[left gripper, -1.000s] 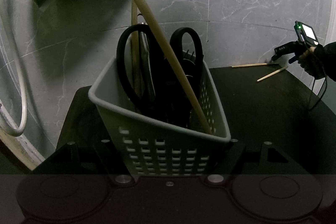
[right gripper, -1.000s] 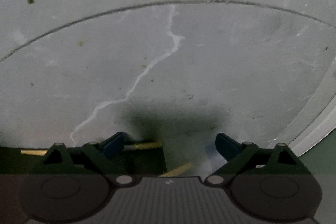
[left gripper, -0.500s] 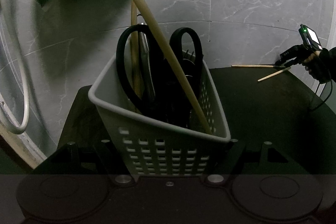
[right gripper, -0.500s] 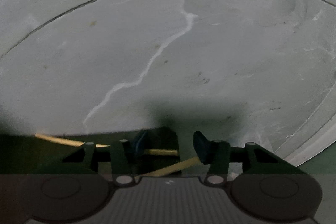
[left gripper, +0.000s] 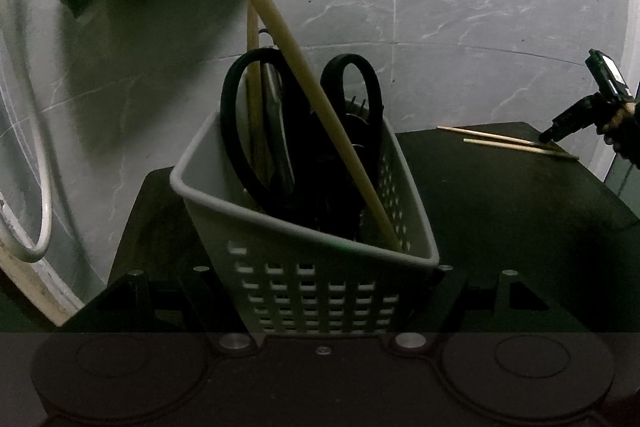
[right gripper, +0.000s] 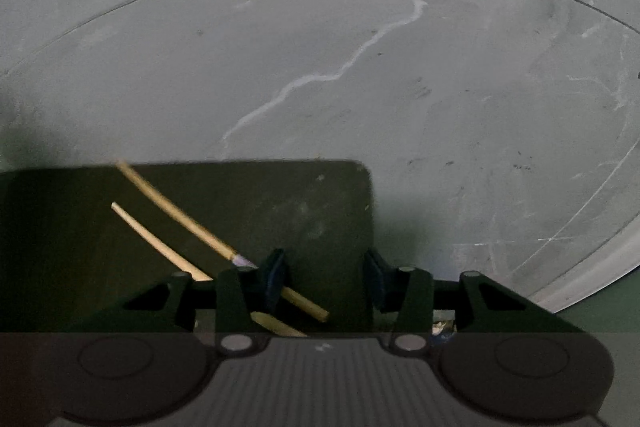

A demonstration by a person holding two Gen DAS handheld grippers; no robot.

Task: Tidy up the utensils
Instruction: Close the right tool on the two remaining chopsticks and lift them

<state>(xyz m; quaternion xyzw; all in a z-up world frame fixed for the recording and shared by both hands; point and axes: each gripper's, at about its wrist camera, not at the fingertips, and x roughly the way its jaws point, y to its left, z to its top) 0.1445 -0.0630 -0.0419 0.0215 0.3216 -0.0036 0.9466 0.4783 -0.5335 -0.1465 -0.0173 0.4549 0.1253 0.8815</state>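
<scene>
Left gripper [left gripper: 320, 269] clamped on the near wall of the pale grey perforated plastic basket [left gripper: 308, 239], one finger at each side of it, steadying it on the dark tabletop [left gripper: 500, 207]. The basket already holds black-handled scissors [left gripper: 296, 131], a long pale wooden rod [left gripper: 296, 67] leaning out over the rim, and other dark utensils too dim to name. Right gripper [right gripper: 326, 277] is at the far corner of the table, over the two thin bamboo chopsticks [right gripper: 176, 223] lying loose there, well apart from the basket. Its jaws have just been closing but stand apart; the end of one chopstick pokes through between the pads beside the left pad [right gripper: 276, 273], the right pad is clear of it, so nothing is gripped. The second stick's end lies just beside the first, nearer the camera. Step in hand, as I judge it: picking up the chopsticks for the basket. To do it well, centre the stick between the pads and close fully before lifting; thin round sticks roll and pivot easily. Gathering both into the jaws would save a trip, if they can be nudged together. Keep the basket held; the leaning rod makes it tip-prone.
</scene>
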